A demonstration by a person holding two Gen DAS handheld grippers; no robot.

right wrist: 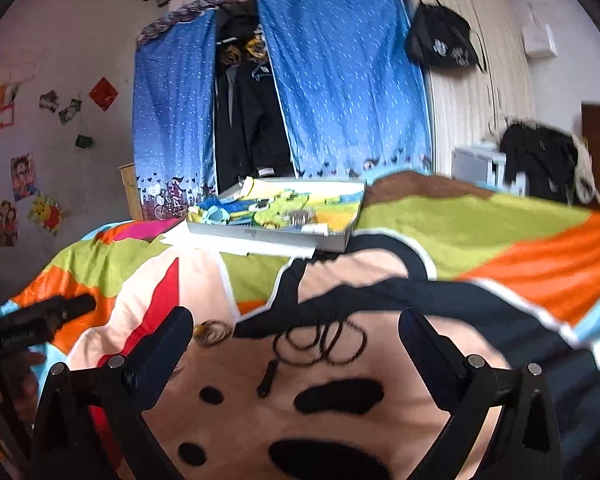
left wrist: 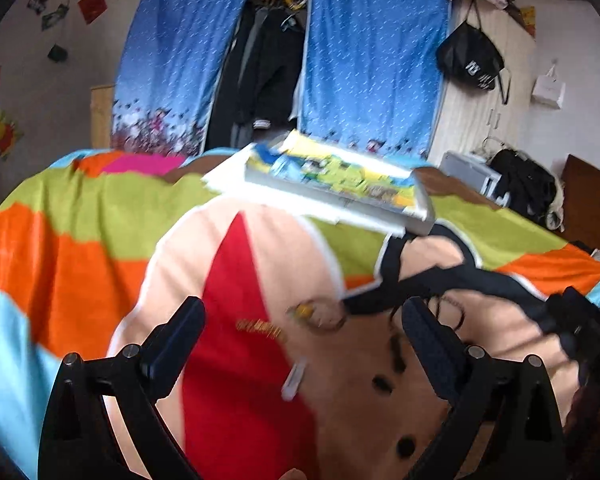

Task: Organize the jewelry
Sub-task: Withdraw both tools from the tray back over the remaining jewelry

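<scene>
Bedroom scene: a cartoon-print bedspread (right wrist: 500,220) carries loose jewelry, namely black hair ties (right wrist: 324,340), a gold ring (left wrist: 320,314) and a white clip (left wrist: 294,378), with a tray (right wrist: 268,236) beyond. Left gripper (left wrist: 304,340) and right gripper (right wrist: 296,344) hover, jaws wide and empty. Step: approach. Next likely: descend, close on one piece.

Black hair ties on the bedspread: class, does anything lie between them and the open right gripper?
Nothing visible does. The black hair ties lie loose on the bedspread, just ahead of the right gripper, whose jaws stand wide apart. Only a small black clip lies nearby, just below them and to the left, not on them.
</scene>
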